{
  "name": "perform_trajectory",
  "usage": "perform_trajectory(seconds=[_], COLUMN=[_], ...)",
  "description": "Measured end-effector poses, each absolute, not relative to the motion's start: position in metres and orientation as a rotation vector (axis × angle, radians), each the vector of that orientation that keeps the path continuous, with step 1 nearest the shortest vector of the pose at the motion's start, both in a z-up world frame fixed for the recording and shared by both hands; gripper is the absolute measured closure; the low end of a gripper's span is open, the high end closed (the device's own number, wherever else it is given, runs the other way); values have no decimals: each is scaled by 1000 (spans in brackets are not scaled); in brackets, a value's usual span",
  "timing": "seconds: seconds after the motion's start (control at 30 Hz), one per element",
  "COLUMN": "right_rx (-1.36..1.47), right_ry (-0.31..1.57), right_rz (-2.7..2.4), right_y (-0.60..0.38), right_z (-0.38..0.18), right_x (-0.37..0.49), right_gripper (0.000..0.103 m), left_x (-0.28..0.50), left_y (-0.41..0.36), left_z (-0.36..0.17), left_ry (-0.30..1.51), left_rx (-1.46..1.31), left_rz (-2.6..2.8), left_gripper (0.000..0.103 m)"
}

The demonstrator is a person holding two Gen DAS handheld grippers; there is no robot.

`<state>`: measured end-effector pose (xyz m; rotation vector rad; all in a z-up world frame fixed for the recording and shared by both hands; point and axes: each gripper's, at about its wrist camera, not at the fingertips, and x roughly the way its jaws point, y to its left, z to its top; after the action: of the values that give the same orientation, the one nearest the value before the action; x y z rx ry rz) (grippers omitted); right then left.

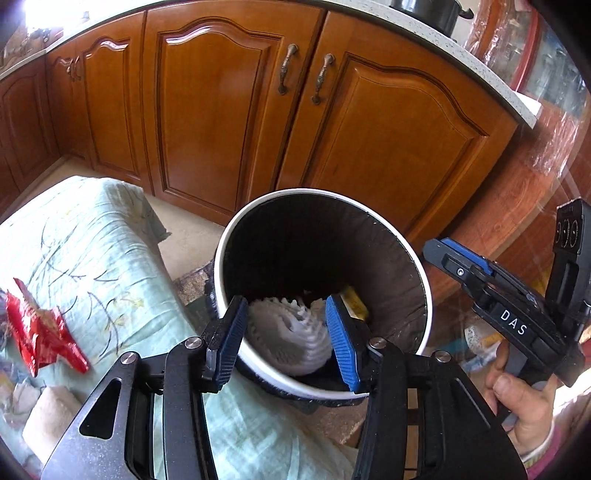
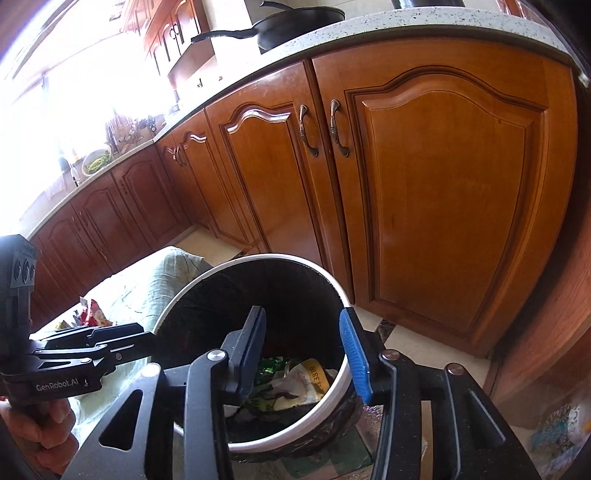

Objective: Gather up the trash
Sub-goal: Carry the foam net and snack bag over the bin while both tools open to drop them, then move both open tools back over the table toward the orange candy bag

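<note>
A white-rimmed bin [image 1: 421,273] with a black liner stands on the floor in front of the wooden cabinets. My left gripper [image 1: 286,306] hangs over its near rim with the jaws apart. A crumpled white tissue [image 1: 291,339] shows blurred between and below the pads, inside the bin, and the pads do not press on it. My right gripper [image 2: 302,317] is open over the same bin [image 2: 295,260] with nothing between its fingers. Below it lie yellow-and-white wrappers [image 2: 306,380]. A red snack wrapper [image 1: 40,332] lies on the pale green cloth [image 1: 92,240] at the left.
Wooden cabinet doors [image 1: 229,122] close off the far side, under a speckled countertop [image 2: 369,29] bearing a black pan [image 2: 295,22]. In each view the other gripper comes in from the side: the right gripper [image 1: 443,251], the left gripper [image 2: 144,330]. A towel roll [image 1: 48,417] lies on the cloth.
</note>
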<state>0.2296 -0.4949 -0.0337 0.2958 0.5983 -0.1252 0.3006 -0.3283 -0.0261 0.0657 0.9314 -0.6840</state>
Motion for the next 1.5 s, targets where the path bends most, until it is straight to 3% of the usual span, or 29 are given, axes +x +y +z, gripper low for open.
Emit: perform_trajectory(seconds=[0.23,0.33,0.93,1.17,1.5], right_rx=[353,385,397,324,419], right_ry=[548,530,673,728,715], right_rz=[-61,-24,207,200,315], right_y=[-475,-460,-344,-303,-282], right_z=[-27,-25,-34,-36,-44], right_x=[209,199,190,192,201], right_gripper=[23,16,9,0,0], left_x=[281,269,199,187,182], left_y=[-289,-267,-110,-67,-28], left_z=[-22,-21,-18,-23,-31], left_ry=[903,890,830,827,833], left_rx=[7,-17,-131,-167,-200], left_rz=[-643,-620,-396,-315,-246], left_gripper=[57,56,53,53,53])
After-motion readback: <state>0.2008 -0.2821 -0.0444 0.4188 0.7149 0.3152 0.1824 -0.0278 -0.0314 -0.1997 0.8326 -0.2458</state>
